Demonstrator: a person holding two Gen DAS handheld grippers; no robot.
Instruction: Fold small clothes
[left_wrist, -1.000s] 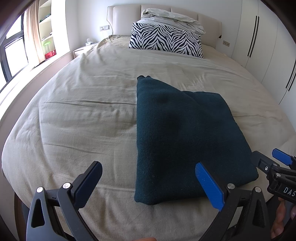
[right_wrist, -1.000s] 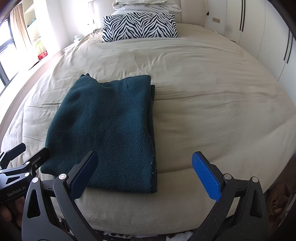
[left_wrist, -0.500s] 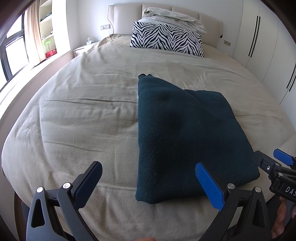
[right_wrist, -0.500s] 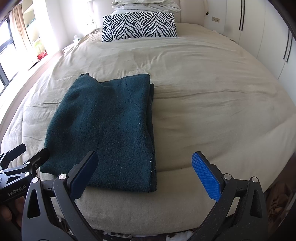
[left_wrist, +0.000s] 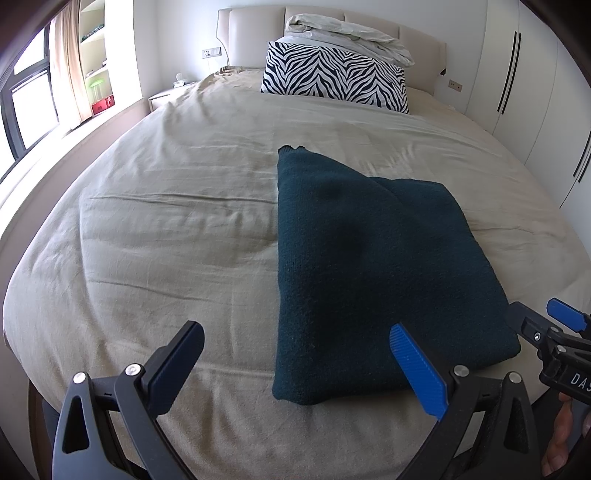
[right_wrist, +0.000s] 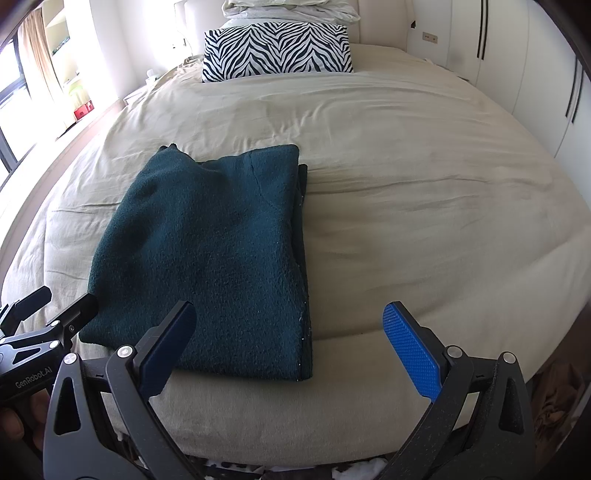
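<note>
- A bedroom: a wide bed (left_wrist: 177, 229) under a beige cover fills both views, with a zebra-striped pillow (left_wrist: 332, 75) against the padded headboard and a heap of pale bedding (left_wrist: 347, 33) on top of it.
- My left view takes in a window (left_wrist: 26, 107) with a curtain and shelves on the left; white wardrobe doors (left_wrist: 524, 92) run down the right side in both views.
- The dark green folded garment (left_wrist: 369, 266) lies flat on the cover near the foot of the bed, a small corner poking out at its far left.
- Only from my right view do I see its stacked layers along the right edge (right_wrist: 303, 258), and a seam running down the top layer.
- My left gripper (left_wrist: 295, 365) is held above the near edge of the bed, fingers spread wide and holding nothing; the blue-padded finger (left_wrist: 417, 373) overlaps the garment's near right part in the picture, though I cannot tell that it touches.
- My right gripper (right_wrist: 288, 350) is likewise spread and empty, its dark finger (right_wrist: 166, 347) in front of the garment's near edge.
- Each view catches the other gripper at its margin: the right one's tips at the right of my left view (left_wrist: 546, 325), the left one's at the left of my right view (right_wrist: 51, 314).
- Part of my hand (left_wrist: 561, 439) shows below the right gripper's body in the left view.
</note>
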